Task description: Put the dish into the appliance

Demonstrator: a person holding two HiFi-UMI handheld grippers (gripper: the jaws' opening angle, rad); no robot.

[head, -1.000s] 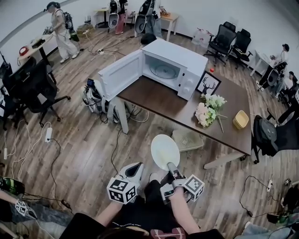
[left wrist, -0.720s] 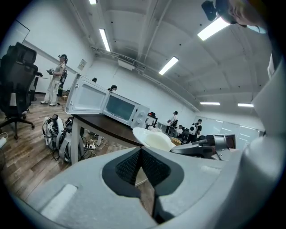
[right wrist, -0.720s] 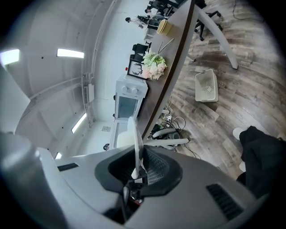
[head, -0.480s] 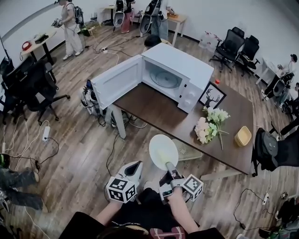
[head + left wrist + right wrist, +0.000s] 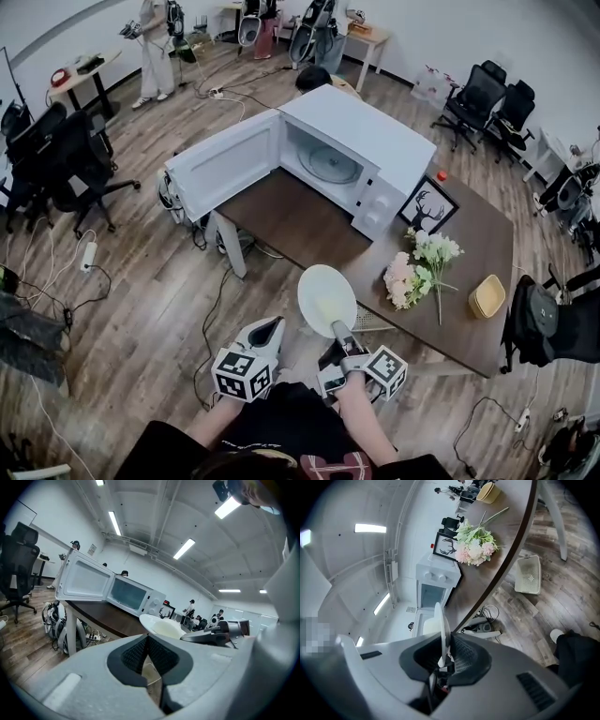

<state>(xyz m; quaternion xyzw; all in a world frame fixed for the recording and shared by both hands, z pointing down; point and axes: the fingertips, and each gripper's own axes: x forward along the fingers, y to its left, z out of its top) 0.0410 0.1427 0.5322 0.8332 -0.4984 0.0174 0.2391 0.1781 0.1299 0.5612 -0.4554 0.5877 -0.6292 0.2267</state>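
Head view: the right gripper [image 5: 339, 330] grips a white plate [image 5: 327, 300] by its near rim, holding it over the floor just short of the dark table [image 5: 309, 220]. The white microwave [image 5: 347, 159] stands on that table with its door [image 5: 225, 164] swung wide. The left gripper [image 5: 261, 337] hangs beside, carrying nothing.

Left gripper view: its 2 jaws meet, with nothing between them.

Right gripper view: the 2 jaws clamp the plate's edge, seen edge-on. Flowers [image 5: 473, 543] lie on the table.
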